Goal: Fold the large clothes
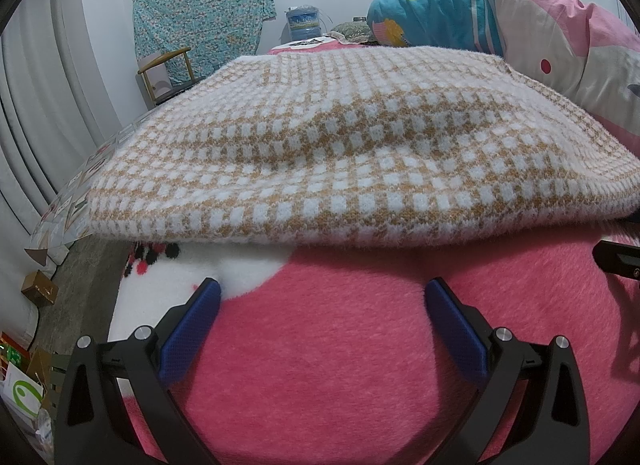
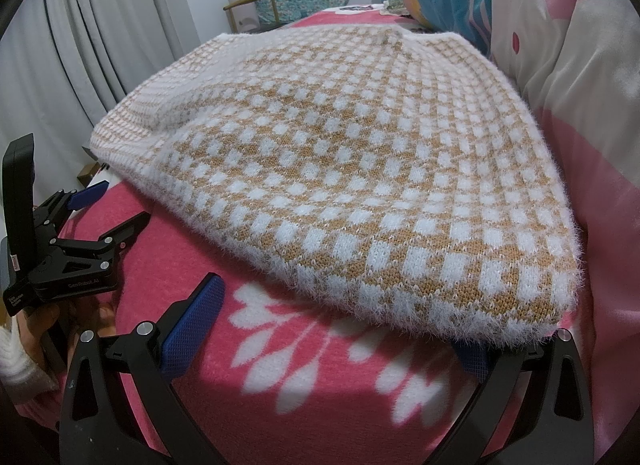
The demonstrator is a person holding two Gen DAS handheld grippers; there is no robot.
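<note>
Though spread, hand-held gripper (image 1: 322,301) low

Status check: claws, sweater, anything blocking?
Left claw open, empty, short of the hem. Right claw open, one finger under the checked sweater. Rolled quilt crowds its right side.

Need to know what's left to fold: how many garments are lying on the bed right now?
1: the checked sweater, lying folded on the pink blanket, near the bed's front edge. Others might be hidden behind the rolled duvet.

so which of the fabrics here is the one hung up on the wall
The teal floral cloth, pinned flat on the far wall. The checked sweater and pink blanket lie on the bed.
</note>
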